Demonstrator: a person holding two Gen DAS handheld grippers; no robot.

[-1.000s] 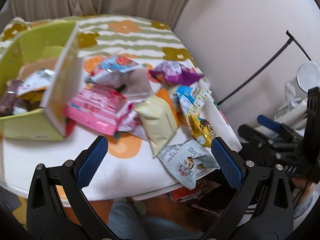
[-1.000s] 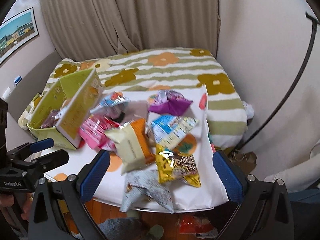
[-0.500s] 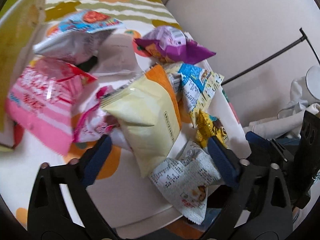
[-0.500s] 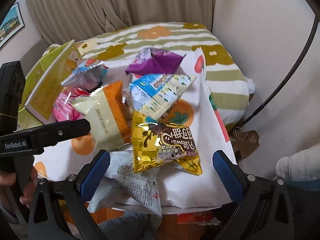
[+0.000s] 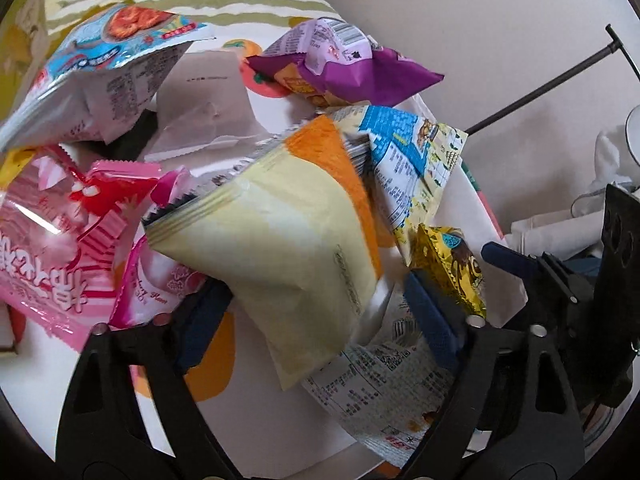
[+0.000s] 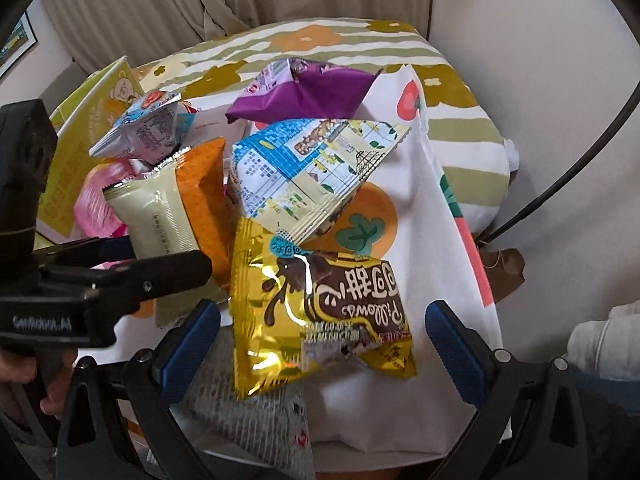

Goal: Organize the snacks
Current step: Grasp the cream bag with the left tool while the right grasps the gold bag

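A pile of snack packets lies on a white cloth with orange fruit prints (image 6: 416, 200). My left gripper (image 5: 316, 320) is open, its jaws either side of the lower end of a cream and orange packet (image 5: 280, 240); this packet also shows in the right wrist view (image 6: 176, 208). My right gripper (image 6: 320, 344) is open around a gold chocolate packet (image 6: 316, 312). A blue and yellow packet (image 6: 312, 172) and a purple packet (image 6: 304, 94) lie behind it. A grey-white packet (image 5: 384, 392) lies under the front edge of the pile.
Pink packets (image 5: 52, 256) and a light blue packet (image 5: 108, 72) lie to the left. A yellow-green box (image 6: 92, 128) stands at the far left. A striped flowered bedspread (image 6: 320, 44) lies behind, a black rod (image 5: 552, 80) leans on the wall at right.
Both grippers have moved in close to the pile. The left jaws now flank the cream and orange packet; the right jaws now flank the gold packet.
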